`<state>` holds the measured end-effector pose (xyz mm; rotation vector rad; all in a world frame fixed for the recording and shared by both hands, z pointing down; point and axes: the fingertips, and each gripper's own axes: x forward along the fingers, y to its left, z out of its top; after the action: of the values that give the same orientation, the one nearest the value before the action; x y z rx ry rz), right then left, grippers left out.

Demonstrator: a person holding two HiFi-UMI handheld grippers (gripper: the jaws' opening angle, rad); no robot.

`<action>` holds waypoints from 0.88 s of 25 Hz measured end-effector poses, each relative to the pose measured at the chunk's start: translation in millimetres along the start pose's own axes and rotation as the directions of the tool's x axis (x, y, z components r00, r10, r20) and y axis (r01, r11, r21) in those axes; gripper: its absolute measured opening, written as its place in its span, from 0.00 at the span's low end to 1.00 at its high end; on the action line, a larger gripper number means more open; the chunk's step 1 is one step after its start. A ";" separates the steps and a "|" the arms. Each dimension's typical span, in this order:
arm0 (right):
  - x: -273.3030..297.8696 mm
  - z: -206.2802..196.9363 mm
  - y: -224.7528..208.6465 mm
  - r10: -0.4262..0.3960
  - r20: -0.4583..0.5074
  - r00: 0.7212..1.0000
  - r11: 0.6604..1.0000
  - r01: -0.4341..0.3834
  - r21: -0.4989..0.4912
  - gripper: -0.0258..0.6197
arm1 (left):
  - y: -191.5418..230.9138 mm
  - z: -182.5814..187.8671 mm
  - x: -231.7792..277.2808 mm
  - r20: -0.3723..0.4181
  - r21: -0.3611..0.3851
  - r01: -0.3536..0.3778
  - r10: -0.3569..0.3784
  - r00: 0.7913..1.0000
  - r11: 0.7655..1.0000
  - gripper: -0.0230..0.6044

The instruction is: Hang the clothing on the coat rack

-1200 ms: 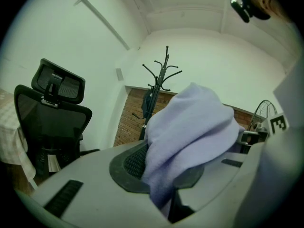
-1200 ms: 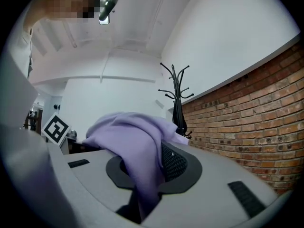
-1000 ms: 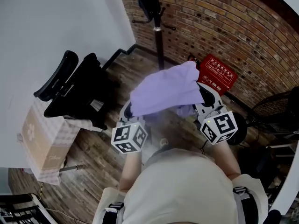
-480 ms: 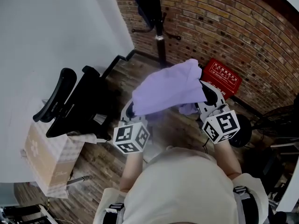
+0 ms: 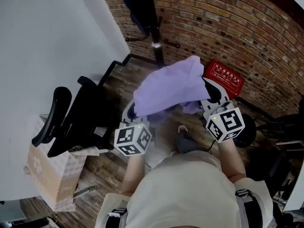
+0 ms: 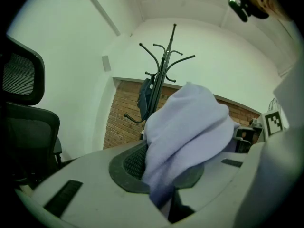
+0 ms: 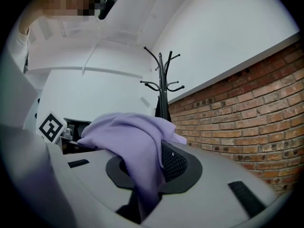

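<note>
1. Coat rack point(image 5: 155, 32): a dark pole with curved hooks, standing on the wooden floor point(image 5: 142, 75) close to the brick wall point(image 5: 247, 32); a dark garment point(image 6: 145, 98) hangs from one of its lower hooks
2. Lilac garment point(image 5: 167, 90): held in the air on the person's side of the coat rack, apart from it; it is bunched and spans both grippers
3. Left gripper point(image 6: 161, 177): jaws closed together on one edge of the lilac garment, with cloth pinched between the pads and heaped above them, toward the coat rack
4. Right gripper point(image 7: 142, 179): jaws clamped on the garment's other side, with a fold running down between the pads; the coat rack stands ahead of it
5. Office chair point(image 5: 71, 120): black, to the left of the coat rack, beside the white wall point(image 5: 47, 32)
6. Red box point(image 5: 224, 77): on the floor to the right of the coat rack's base, near the brick wall
7. Paper bag point(image 5: 50, 175): far from the coat rack, on the nearer side of the office chair
</note>
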<state>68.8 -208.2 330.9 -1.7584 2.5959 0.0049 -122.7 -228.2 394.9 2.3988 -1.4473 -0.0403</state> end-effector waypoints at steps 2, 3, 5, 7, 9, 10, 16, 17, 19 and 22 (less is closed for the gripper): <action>11.2 4.0 -10.8 -0.001 0.007 1.000 1.000 0.001 -0.020 0.13 | 0.4 2.6 14.7 0.001 0.004 0.002 -0.002 1.000 1.000 0.11; 17.5 5.8 -16.1 -0.001 0.012 1.000 0.999 0.001 -0.032 0.13 | 1.2 4.0 22.3 0.001 0.005 0.001 -0.001 1.000 1.000 0.11; 30.6 8.6 -26.2 0.000 0.018 1.000 0.999 0.001 -0.050 0.13 | 3.3 7.2 37.6 0.000 0.006 -0.001 0.001 1.000 1.000 0.11; 43.7 12.3 -37.1 0.003 0.017 1.000 0.998 -0.002 -0.061 0.13 | 4.4 11.5 53.3 0.001 0.009 -0.001 0.001 1.000 1.000 0.11; 57.2 16.1 -48.4 0.008 0.018 1.000 0.998 -0.007 -0.070 0.13 | 5.3 16.8 69.0 0.006 0.009 -0.002 0.002 1.000 1.000 0.11; 63.8 17.7 -53.8 0.011 0.018 1.000 0.997 -0.009 -0.072 0.13 | 5.9 19.8 76.4 0.010 0.008 -0.004 0.004 1.000 1.000 0.11; 101.8 27.9 -82.5 0.040 0.020 0.999 0.994 -0.038 -0.100 0.14 | 9.2 39.9 113.7 0.037 0.008 -0.029 0.029 0.999 1.000 0.11; 107.7 28.9 -86.6 0.046 0.020 0.999 0.993 -0.043 -0.105 0.14 | 10.1 41.8 119.0 0.040 0.010 -0.035 0.034 0.999 0.999 0.11; 120.0 31.1 -93.8 0.058 0.019 0.998 0.992 -0.055 -0.115 0.14 | 12.5 44.7 129.3 0.043 0.011 -0.046 0.045 0.998 0.999 0.11; 139.5 34.0 -102.1 0.079 0.018 0.997 0.989 -0.076 -0.128 0.14 | 18.1 47.8 143.6 0.044 0.008 -0.066 0.065 0.997 0.998 0.11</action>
<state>111.9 -375.5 296.0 -1.6814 2.7020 0.1947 -78.5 -372.9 376.5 2.3701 -1.5482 -0.0708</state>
